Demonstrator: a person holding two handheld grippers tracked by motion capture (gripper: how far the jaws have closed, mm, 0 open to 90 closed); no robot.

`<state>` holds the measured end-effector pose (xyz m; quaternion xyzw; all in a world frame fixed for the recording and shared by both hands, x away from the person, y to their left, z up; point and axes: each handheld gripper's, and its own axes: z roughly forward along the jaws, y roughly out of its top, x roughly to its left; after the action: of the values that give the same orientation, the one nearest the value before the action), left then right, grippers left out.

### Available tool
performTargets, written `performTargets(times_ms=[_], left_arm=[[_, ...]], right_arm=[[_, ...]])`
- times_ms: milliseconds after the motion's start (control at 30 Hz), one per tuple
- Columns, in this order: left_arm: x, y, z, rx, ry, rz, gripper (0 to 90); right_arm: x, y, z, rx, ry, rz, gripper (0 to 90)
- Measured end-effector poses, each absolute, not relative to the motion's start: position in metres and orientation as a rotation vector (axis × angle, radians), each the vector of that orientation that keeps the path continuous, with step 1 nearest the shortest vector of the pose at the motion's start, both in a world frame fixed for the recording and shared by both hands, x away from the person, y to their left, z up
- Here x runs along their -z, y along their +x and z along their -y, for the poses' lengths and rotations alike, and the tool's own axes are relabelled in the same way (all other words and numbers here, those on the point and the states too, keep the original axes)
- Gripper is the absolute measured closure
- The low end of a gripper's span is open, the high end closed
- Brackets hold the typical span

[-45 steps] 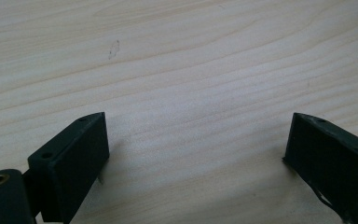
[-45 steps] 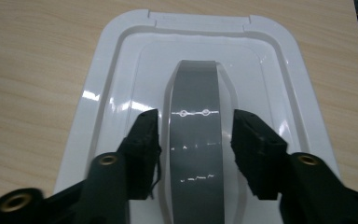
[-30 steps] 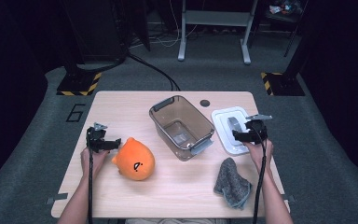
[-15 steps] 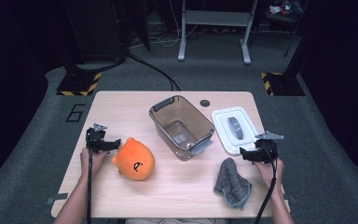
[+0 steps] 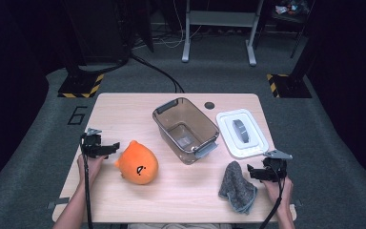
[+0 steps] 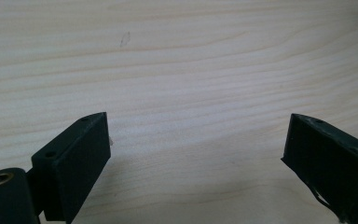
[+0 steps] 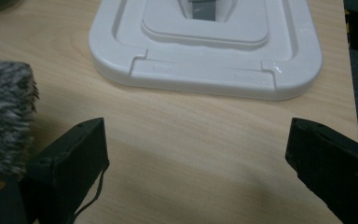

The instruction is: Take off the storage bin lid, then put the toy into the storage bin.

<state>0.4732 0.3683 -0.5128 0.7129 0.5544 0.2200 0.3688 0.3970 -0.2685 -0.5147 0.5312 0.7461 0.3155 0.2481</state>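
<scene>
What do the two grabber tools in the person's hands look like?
Each is a small black tool. The left gripper and the right gripper both have two blocky black jaws, a grey three-cornered plate on top and a thin black cable trailing back along the forearm. The forearms are bare, with no sleeves in sight.

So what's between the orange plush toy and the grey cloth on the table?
Nothing. In the high view, only bare wooden table lies between the orange plush toy and the grey cloth.
</scene>
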Motion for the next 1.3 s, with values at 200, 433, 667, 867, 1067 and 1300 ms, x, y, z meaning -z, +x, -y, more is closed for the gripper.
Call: performTargets(times_ms=[200,433,667,867,1067,1300], left_arm=[[0.494,0.455,-0.366,-0.614,1.837,-1.351,7.6],[0.477,0.432,-0.362,-0.645,1.841,-1.274,6.9],[0.466,0.409,-0.358,-0.637,1.83,-1.215,5.9],[0.456,0.39,-0.349,-0.625,1.813,-1.154,5.0],[0.451,0.376,-0.334,-0.581,1.832,-1.097,3.1],[0.452,0.364,-0.318,-0.538,1.856,-1.052,0.6]], right_arm=[[0.522,0.392,0.27,-0.855,1.447,-2.034,4.8],[0.526,0.39,0.267,-0.838,1.432,-2.053,4.5],[0.527,0.39,0.269,-0.838,1.444,-2.049,4.1],[0.527,0.391,0.269,-0.852,1.468,-2.046,3.6],[0.527,0.39,0.27,-0.845,1.457,-2.043,3.5],[0.528,0.391,0.269,-0.853,1.468,-2.045,3.0]])
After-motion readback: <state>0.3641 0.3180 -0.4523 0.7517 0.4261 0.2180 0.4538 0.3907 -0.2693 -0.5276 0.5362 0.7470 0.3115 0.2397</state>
